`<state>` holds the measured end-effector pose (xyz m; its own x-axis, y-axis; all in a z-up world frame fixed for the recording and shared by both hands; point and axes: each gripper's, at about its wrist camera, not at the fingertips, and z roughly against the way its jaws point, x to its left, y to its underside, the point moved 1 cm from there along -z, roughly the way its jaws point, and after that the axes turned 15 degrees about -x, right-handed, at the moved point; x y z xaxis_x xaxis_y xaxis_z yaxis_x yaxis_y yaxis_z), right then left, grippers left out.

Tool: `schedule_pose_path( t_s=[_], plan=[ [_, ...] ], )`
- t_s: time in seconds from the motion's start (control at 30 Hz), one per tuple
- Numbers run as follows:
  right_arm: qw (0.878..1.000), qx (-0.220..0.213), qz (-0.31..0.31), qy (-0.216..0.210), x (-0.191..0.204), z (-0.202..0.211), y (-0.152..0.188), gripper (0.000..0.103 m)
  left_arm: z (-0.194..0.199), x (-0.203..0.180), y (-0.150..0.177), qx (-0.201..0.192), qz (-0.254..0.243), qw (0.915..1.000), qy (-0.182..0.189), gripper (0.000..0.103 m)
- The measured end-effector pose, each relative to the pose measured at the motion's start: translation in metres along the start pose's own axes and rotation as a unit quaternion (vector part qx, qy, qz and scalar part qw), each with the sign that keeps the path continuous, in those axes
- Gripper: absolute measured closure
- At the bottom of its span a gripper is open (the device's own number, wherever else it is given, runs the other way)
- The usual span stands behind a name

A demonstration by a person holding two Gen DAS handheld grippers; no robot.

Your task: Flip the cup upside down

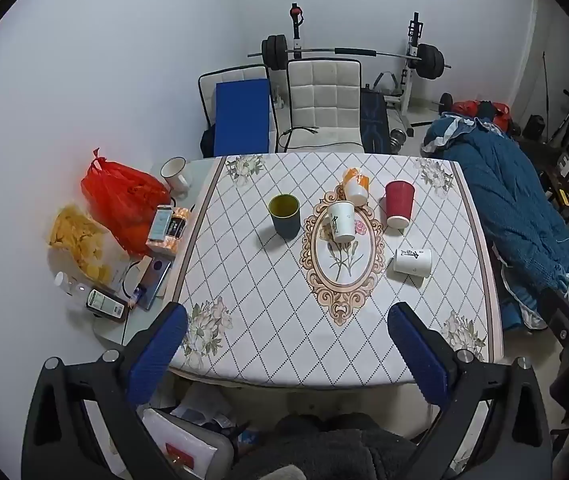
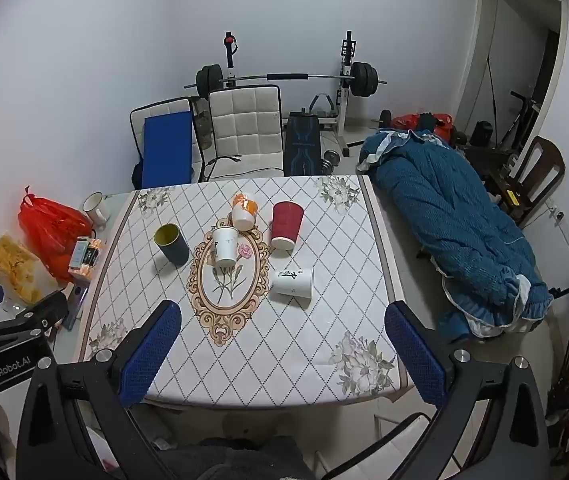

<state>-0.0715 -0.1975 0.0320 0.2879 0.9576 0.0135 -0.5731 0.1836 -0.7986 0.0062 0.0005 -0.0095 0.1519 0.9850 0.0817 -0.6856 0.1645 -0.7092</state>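
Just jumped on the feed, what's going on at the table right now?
Nothing is being handled yet. The left gripper and right gripper both hang open over the near edge of the table, holding nothing. Five cups sit on the cloth: a dark cup with a yellow inside, a white cup, an orange-patterned cup and a red cup, all mouth up, plus a white cup with black characters lying on its side. No upright cup has been flipped.
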Motion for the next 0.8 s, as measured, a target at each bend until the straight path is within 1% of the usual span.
schedule_pose_path(
  t_s=[0.03, 0.13, 0.3, 0.43, 0.8],
  plan=[
    [1.000, 0.000, 0.000, 0.000, 0.000, 0.000, 0.000, 0.000, 0.002, -0.001, 0.000, -0.014, -0.006, 0.9999, -0.007, 0.000],
    [1.000, 0.001, 0.000, -0.001, 0.001, 0.001, -0.001, 0.000, 0.001, -0.003, 0.000, -0.011, -0.010, 0.9998, -0.011, 0.000],
    [1.000, -0.001, -0.001, 0.000, 0.001, 0.002, -0.001, 0.000, 0.008, -0.008, -0.007, -0.013, -0.010, 0.9998, -0.009, 0.000],
    [1.000, -0.002, -0.002, -0.001, 0.001, 0.003, 0.000, 0.000, 0.010, -0.010, -0.007, -0.014, -0.008, 0.9998, -0.010, 0.000],
    [1.000, -0.008, 0.000, 0.003, 0.005, 0.004, -0.010, 0.000, 0.017, -0.002, -0.011, -0.023, -0.001, 0.9997, 0.000, 0.000]
  ],
)
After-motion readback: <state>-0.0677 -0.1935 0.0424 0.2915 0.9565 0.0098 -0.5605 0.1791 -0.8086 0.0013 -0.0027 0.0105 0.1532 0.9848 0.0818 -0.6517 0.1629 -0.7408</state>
